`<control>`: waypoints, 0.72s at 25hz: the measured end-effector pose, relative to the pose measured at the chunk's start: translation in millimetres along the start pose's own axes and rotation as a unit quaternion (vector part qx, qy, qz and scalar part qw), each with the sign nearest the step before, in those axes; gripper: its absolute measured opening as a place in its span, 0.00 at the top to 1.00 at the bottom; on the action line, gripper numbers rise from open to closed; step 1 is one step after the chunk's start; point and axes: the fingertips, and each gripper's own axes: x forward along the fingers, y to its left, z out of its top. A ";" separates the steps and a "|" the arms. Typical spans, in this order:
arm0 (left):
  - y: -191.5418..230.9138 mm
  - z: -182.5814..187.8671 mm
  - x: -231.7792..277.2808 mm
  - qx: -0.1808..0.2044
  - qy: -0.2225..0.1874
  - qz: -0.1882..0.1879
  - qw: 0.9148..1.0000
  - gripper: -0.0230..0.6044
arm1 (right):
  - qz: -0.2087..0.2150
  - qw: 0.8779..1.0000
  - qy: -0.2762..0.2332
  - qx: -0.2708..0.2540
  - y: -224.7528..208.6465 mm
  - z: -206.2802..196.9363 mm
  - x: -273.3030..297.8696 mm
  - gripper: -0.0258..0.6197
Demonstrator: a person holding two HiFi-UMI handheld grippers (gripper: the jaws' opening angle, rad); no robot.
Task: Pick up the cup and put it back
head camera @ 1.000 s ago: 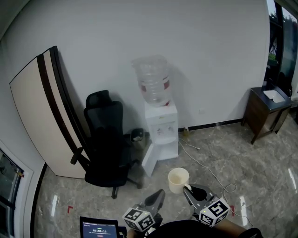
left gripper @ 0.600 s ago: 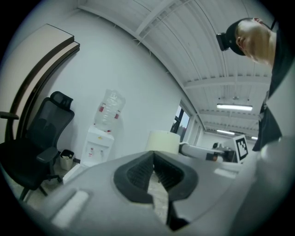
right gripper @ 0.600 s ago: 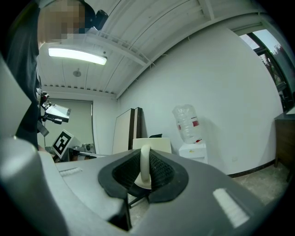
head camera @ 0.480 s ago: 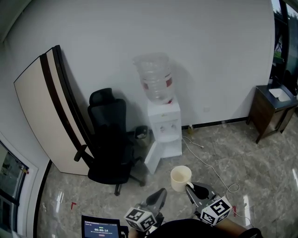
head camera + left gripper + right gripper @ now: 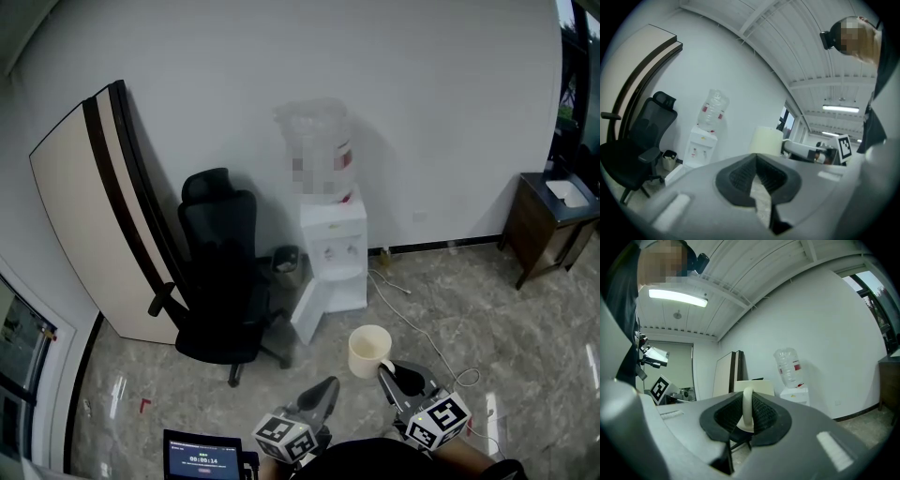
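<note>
head view: the right claw (image 5: 387, 370) is clamped on the handle of a cream cup with a loop handle (image 5: 369, 349), carrying it upright and clear above the grey marble-look floor (image 5: 469, 319), well apart from the white water dispenser (image 5: 333, 258) and the black office chair (image 5: 220, 281). gripping the handle likely keeps the mouth level and the body free for setting down. the left claw (image 5: 326, 386) hangs beside it, idle.

left gripper view: the left claw (image 5: 756, 154) has its pads together at the tips, nothing between them; the cup (image 5: 766, 140) shows just beyond, untouched by this side.

right gripper view: the right claw (image 5: 747, 392) pinches the loop handle (image 5: 747, 411) between its ribbed pads, the cup body (image 5: 761, 387) standing past the tips. lifted, it seems, with putting back still to do.
</note>
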 end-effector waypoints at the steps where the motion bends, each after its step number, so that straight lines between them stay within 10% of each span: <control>1: 0.6 -0.8 0.6 -0.001 0.002 0.000 1.000 0.96 | -0.002 1.000 0.000 0.000 -1.0 0.2 0.2 0.89; 18: -9.1 -17.0 12.8 -0.019 0.031 -0.054 0.998 0.96 | -0.065 0.998 0.002 -0.010 -9.6 7.5 -21.2 0.89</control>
